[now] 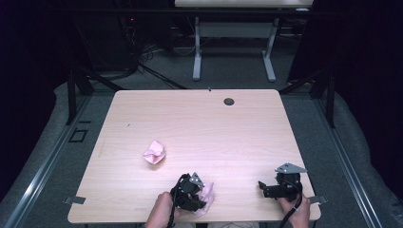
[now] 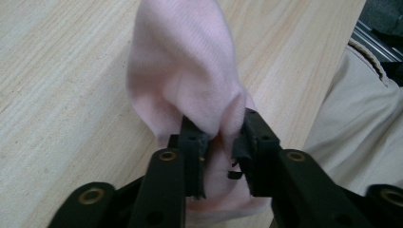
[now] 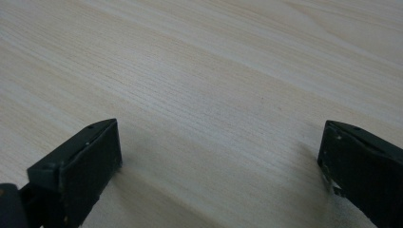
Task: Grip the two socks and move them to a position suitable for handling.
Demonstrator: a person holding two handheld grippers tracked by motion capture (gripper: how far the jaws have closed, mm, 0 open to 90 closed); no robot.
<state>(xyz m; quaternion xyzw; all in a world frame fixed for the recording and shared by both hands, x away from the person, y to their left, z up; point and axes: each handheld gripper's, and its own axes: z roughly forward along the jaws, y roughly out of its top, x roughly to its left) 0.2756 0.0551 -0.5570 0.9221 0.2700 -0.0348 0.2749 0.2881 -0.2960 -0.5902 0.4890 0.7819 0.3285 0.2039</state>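
Wood surface (image 1: 199,123) comes first: a pale board that carries everything we handle. Next in size are our two grippers at its near edge. The left gripper (image 2: 218,142) has its jaws clenched on a pink cloth (image 2: 183,71), a fold of fabric pinched between them, the rest of the cloth rising ahead of the jaws and some bunched beneath them. In the high view the same cloth (image 1: 207,194) lies just to the right of the left gripper (image 1: 190,192), at the near edge of the surface. The right gripper (image 3: 218,156) has its jaws released and spread wide, with bare wood between and ahead of them; in the high view it (image 1: 280,187) sits well apart from the left one. Smallest, a second pink cloth (image 1: 154,153) lies crumpled well ahead of the left jaws.

We judge the step in hand to be the grasp of the first cloth, likely for lifting or spreading it. Our next move calls for keeping the pinch firm while raising, and bringing the open right jaws across to a free edge.
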